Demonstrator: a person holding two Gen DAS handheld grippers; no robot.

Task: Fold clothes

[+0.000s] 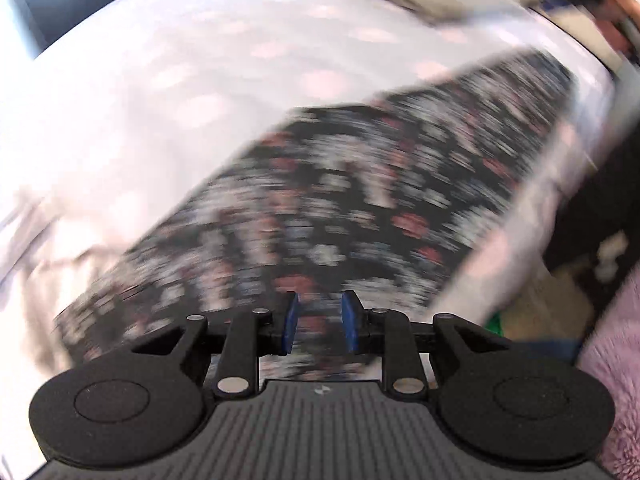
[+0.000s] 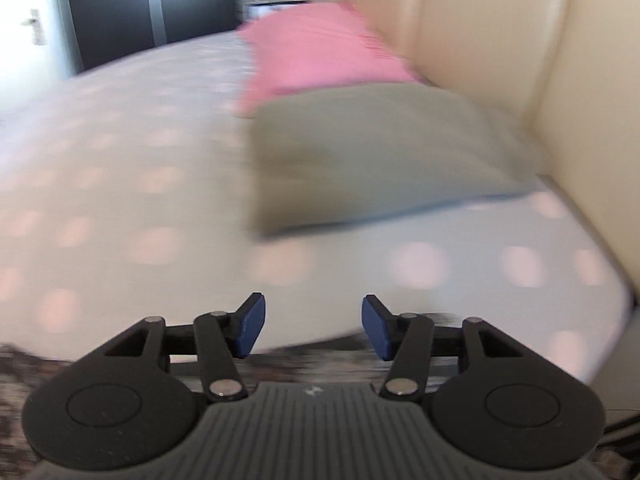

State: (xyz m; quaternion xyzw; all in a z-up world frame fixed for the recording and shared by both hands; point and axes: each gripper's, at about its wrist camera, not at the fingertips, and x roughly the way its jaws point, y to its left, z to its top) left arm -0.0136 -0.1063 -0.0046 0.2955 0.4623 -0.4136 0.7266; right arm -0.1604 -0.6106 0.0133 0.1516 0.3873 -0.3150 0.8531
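Note:
A dark floral garment (image 1: 340, 200) lies flat on the white, pink-dotted bed sheet (image 1: 180, 60), running from the lower left to the upper right of the blurred left wrist view. My left gripper (image 1: 320, 322) hovers over its near end. Its blue pads (image 1: 290, 322) stand a little apart, and only the print shows through the gap. In the right wrist view my right gripper (image 2: 314, 332) is wide open and holds nothing. It sits just past the floral garment's edge (image 2: 312, 354), over bare sheet (image 2: 120, 220).
A folded grey piece (image 2: 360, 152) and a pink one (image 2: 320, 52) lie ahead of the right gripper against the cream padded headboard (image 2: 500, 40). The bed's edge drops off on the right (image 1: 532, 208), above a fluffy pink rug (image 1: 616, 360). Dark furniture (image 2: 120, 0) stands beyond the bed.

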